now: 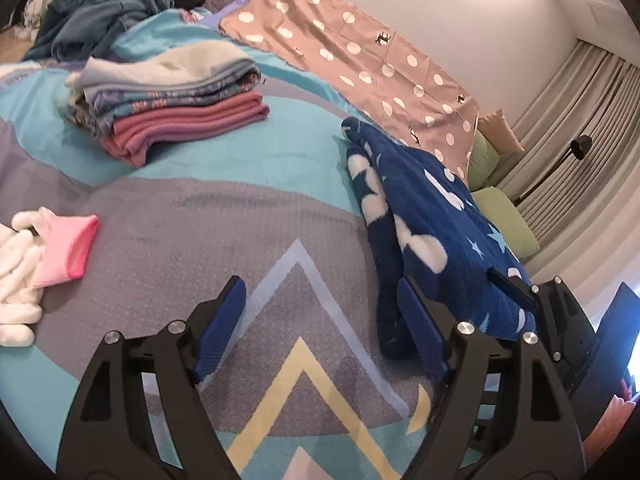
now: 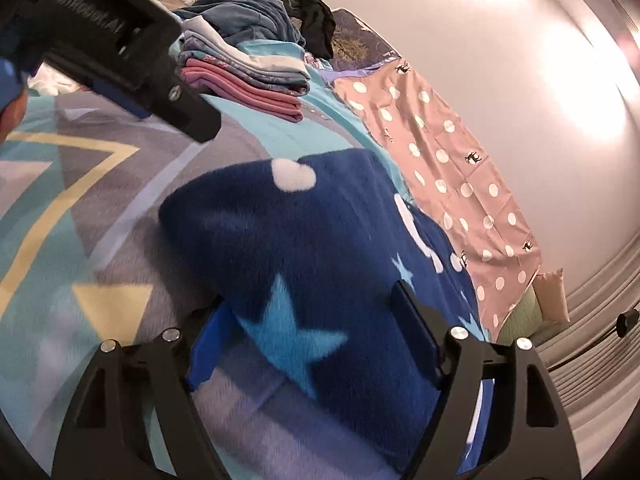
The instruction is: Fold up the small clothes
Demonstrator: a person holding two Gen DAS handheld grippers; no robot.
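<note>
Fleece lay on the bed in front of me: a dark blue fleece garment with white hearts and pale blue stars, spread over the patterned bedspread, just beside a pink dotted cloth along the wall. My right gripper had its jaws wide apart over the near end of that garment, the fabric running between the blue pads; I could not tell from my view whether either pad touched it, but they did not pinch it. My left gripper was also spread wide, with only bedspread between its fingers; its right-hand finger sat just beside the garment's edge. From the left camera I saw the right gripper at the lower right of the picture, on the garment's near end. Further back sat a stack of folded clothes, pink at the bottom, grey on top. A pink sock and white socks lay to the left, well apart from the garment.
</note>
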